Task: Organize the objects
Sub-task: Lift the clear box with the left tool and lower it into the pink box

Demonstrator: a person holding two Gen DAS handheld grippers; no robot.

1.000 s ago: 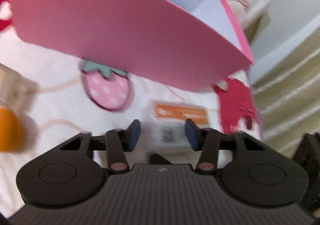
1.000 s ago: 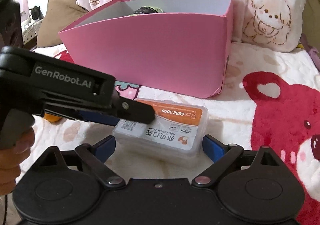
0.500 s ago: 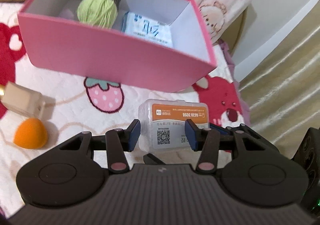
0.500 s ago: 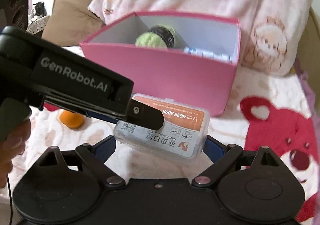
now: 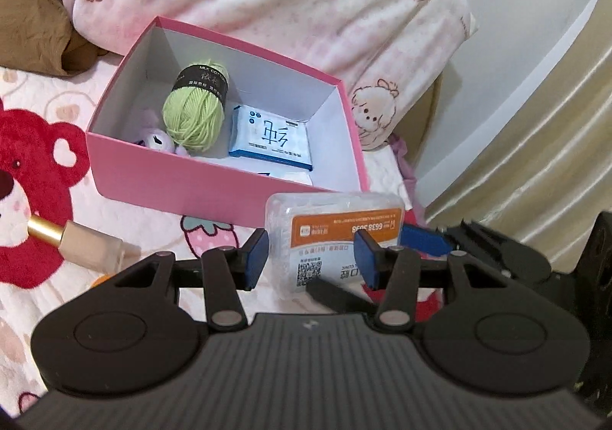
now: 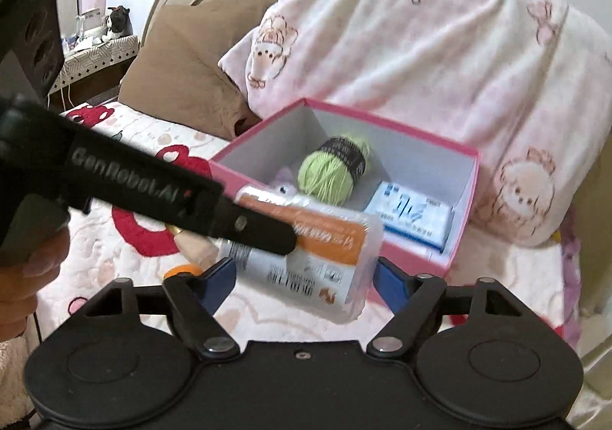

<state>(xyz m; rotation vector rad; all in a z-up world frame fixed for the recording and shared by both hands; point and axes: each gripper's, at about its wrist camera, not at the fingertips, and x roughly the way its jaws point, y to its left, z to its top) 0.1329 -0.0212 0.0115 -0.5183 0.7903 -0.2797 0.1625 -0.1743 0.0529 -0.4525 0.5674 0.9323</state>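
Observation:
Both grippers hold a clear plastic case with an orange label [image 5: 336,235] [image 6: 313,254] in the air, in front of the pink box [image 5: 214,189] [image 6: 464,204]. My left gripper [image 5: 311,258] is shut on its short side. My right gripper [image 6: 298,277] grips its long sides, with its blue pads [image 6: 390,282] at the case's ends. The left gripper's finger [image 6: 264,231] lies across the case top in the right wrist view. Inside the box lie a green yarn ball [image 5: 195,112] [image 6: 332,170], a blue-white packet [image 5: 271,139] [image 6: 409,215] and a small purple toy [image 5: 157,135].
A beige bottle with a gold cap [image 5: 76,242] and an orange sponge [image 6: 183,271] lie on the bear-print blanket [image 5: 34,170] left of the box. Pink pillows [image 5: 290,5] and a brown pillow [image 6: 183,74] stand behind the box. A curtain [image 5: 543,147] hangs at the right.
Both grippers have lifted the case off the blanket and risen, so the inside of the pink box now shows from above. The case has tilted in the right wrist view.

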